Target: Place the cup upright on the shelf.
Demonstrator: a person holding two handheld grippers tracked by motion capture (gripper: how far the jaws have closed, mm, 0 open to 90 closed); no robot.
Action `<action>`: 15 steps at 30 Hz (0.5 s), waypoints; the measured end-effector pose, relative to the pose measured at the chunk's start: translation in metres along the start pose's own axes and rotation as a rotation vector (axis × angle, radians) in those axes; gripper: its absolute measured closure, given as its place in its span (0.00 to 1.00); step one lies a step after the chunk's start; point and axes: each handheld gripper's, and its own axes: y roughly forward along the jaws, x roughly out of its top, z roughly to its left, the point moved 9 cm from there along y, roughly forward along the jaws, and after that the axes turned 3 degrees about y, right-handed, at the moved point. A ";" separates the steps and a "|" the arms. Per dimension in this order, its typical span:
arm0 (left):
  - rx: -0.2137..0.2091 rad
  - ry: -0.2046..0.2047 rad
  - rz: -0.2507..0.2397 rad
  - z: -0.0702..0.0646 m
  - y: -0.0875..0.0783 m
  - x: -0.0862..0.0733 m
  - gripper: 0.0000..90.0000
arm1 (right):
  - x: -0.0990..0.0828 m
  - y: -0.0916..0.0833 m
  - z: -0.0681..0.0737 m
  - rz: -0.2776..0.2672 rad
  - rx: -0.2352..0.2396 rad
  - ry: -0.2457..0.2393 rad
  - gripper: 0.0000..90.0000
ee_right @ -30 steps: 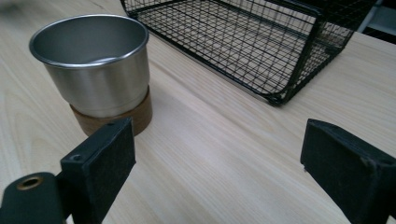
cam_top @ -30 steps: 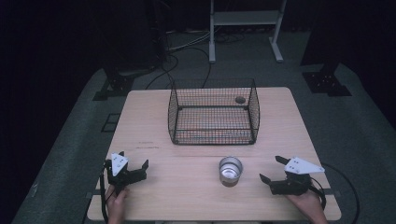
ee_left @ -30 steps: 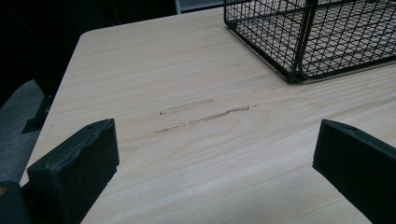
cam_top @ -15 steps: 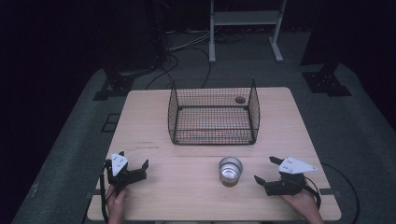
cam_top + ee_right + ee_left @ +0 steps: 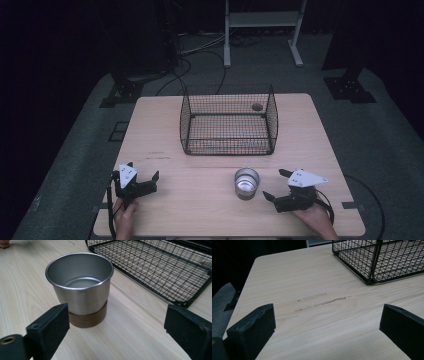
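High view first: the pale wooden rectangular surface (image 5: pixel 165 135) carries, near its front-left corner, the left gripper (image 5: pixel 142 181), held in a hand (image 5: pixel 125 212) that comes over the front edge. Its fingers (image 5: pixel 252 327) are spread wide with nothing between them; in the left gripper view only bare wood with a few faint dark scuff marks (image 5: pixel 322 301) lies ahead of them.

Toward the middle, closer to the back edge, stands a black wire-mesh basket with an open top (image 5: pixel 186 115). A small round brownish object (image 5: pixel 257 106) lies at its back-right corner; whether it is inside the mesh cannot be told.

Near the front edge, right of centre, a shiny metal cup with a brown wooden base band (image 5: pixel 246 182) stands upright, apart from the basket.

Just beside it, near the front-right corner, the right gripper (image 5: pixel 276 186) rests in the other hand (image 5: pixel 312 217). Its fingers (image 5: pixel 48 326) gape wide and empty, pointed toward the cup without touching it.
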 end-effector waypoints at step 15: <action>0.002 -0.006 -0.001 0.001 0.000 0.000 0.00 | 0.009 0.023 0.025 0.025 0.083 -0.022 0.03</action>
